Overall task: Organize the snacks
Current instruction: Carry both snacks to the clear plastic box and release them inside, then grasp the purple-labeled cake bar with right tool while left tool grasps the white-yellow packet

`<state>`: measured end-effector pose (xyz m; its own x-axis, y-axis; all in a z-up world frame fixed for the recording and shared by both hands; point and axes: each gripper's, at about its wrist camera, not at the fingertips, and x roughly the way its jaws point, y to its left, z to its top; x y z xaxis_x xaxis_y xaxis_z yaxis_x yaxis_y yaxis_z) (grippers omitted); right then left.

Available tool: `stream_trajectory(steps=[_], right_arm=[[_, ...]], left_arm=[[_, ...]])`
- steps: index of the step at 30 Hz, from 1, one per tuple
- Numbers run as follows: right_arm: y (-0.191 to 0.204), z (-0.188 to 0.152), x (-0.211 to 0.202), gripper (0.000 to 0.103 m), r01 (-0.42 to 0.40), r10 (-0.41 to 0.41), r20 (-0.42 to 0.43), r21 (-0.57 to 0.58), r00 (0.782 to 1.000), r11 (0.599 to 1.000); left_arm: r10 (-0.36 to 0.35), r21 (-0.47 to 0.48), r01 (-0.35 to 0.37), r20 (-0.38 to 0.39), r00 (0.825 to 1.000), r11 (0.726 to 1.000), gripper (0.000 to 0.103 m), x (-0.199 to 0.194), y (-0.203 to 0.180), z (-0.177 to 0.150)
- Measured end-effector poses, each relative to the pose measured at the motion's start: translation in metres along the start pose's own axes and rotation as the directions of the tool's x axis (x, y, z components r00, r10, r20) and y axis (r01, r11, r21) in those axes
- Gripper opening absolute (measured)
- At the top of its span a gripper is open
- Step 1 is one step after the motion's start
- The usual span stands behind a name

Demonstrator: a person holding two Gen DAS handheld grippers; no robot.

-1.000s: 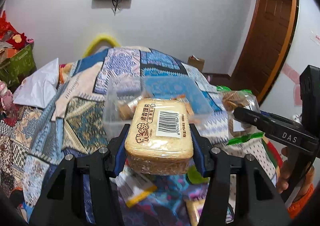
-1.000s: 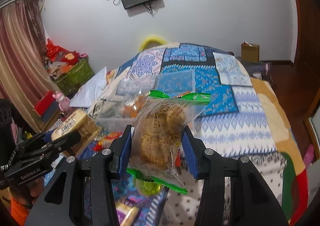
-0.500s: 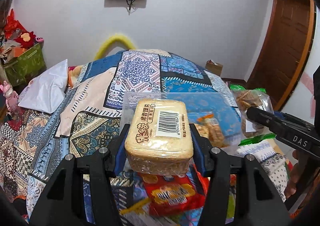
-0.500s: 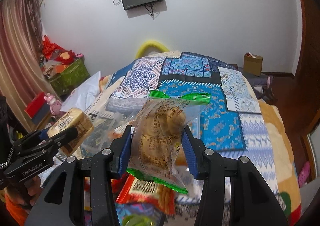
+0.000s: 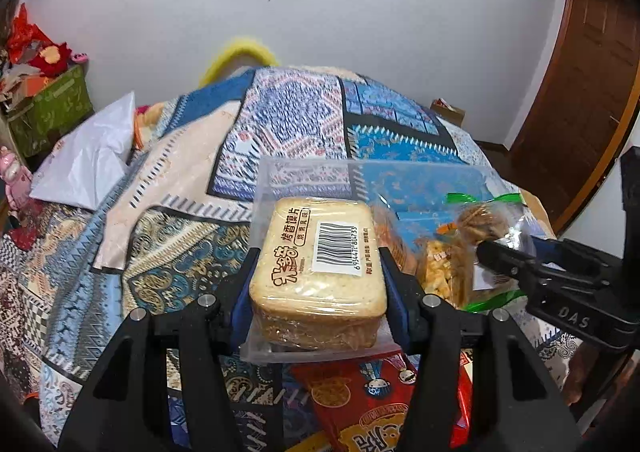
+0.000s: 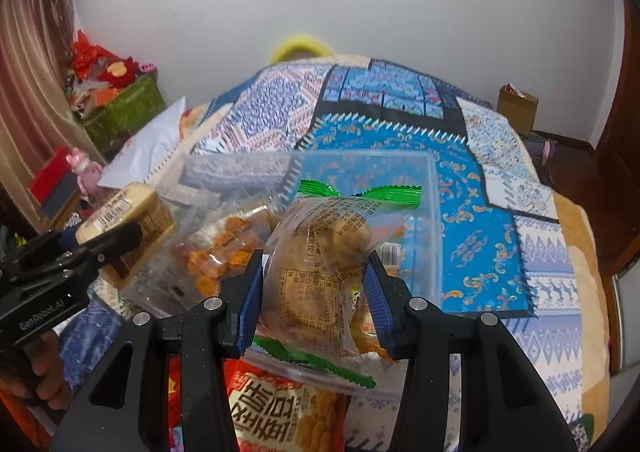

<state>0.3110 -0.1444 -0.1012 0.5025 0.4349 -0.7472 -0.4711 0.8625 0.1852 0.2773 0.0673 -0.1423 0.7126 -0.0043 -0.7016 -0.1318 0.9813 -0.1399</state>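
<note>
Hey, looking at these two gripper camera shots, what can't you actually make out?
- Left wrist view: the red snack packet runs off the bottom edge, partly behind the left gripper and its wrapped toast-slice pack.
- Right wrist view: the clear plastic bin's contents are largely hidden by the green-edged clear cookie bag in the right gripper.
- Both views: the bag's print is too small.

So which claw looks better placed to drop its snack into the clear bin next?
Right, probably. The right claw holds the green-edged bag directly in front of the clear bin, level with its near rim. The left claw, gripping the toast pack, sits nearer the bin's left end.
</note>
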Motion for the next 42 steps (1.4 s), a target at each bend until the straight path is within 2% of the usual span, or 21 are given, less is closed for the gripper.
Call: stream_trajectory(steps=[3, 10, 15, 18, 25, 30, 34, 42], right_arm=[[-0.002, -0.005, 0.012, 0.044, 0.000, 0.001, -0.033, 0.008, 0.999, 1.000], [-0.001, -0.007, 0.008, 0.046, 0.016, -0.016, -0.049, -0.019, 0.999, 1.000], [-0.003, -0.010, 0.001, 0.048, 0.016, -0.016, -0.068, -0.002, 0.998, 1.000], [-0.001, -0.008, -0.011, 0.050, 0.018, -0.018, -0.052, -0.006, 0.999, 1.000], [0.011, -0.007, -0.051, 0.051, 0.028, -0.027, 0.014, -0.031, 1.000, 0.999], [0.022, -0.012, -0.087, 0.053, 0.022, -0.019, 0.074, -0.042, 0.997, 0.999], [0.030, -0.026, -0.112, 0.064, 0.015, -0.010, 0.115, -0.041, 0.993, 0.999], [0.048, -0.066, -0.139, 0.064, -0.001, 0.006, 0.108, -0.045, 0.994, 0.999]], left_arm=[[0.002, -0.005, -0.002, -0.003, 1.000, 1.000, 0.055, 0.005, 0.001, -0.001], [0.004, -0.025, -0.005, -0.047, 0.999, 1.000, 0.055, 0.015, 0.004, -0.005], [0.027, 0.009, -0.027, -0.056, 0.998, 1.000, 0.059, 0.007, -0.002, -0.008], [0.030, 0.022, -0.029, -0.026, 0.999, 0.999, 0.066, -0.010, -0.004, -0.008], [0.019, 0.025, -0.020, 0.030, 0.999, 0.999, 0.066, -0.060, -0.004, -0.008], [0.004, 0.037, -0.007, 0.072, 0.997, 0.999, 0.070, -0.101, -0.005, -0.019], [-0.006, 0.057, 0.002, 0.076, 0.997, 0.998, 0.071, -0.125, -0.007, -0.035], [-0.032, 0.086, 0.028, 0.048, 0.998, 0.996, 0.073, -0.156, -0.013, -0.079]])
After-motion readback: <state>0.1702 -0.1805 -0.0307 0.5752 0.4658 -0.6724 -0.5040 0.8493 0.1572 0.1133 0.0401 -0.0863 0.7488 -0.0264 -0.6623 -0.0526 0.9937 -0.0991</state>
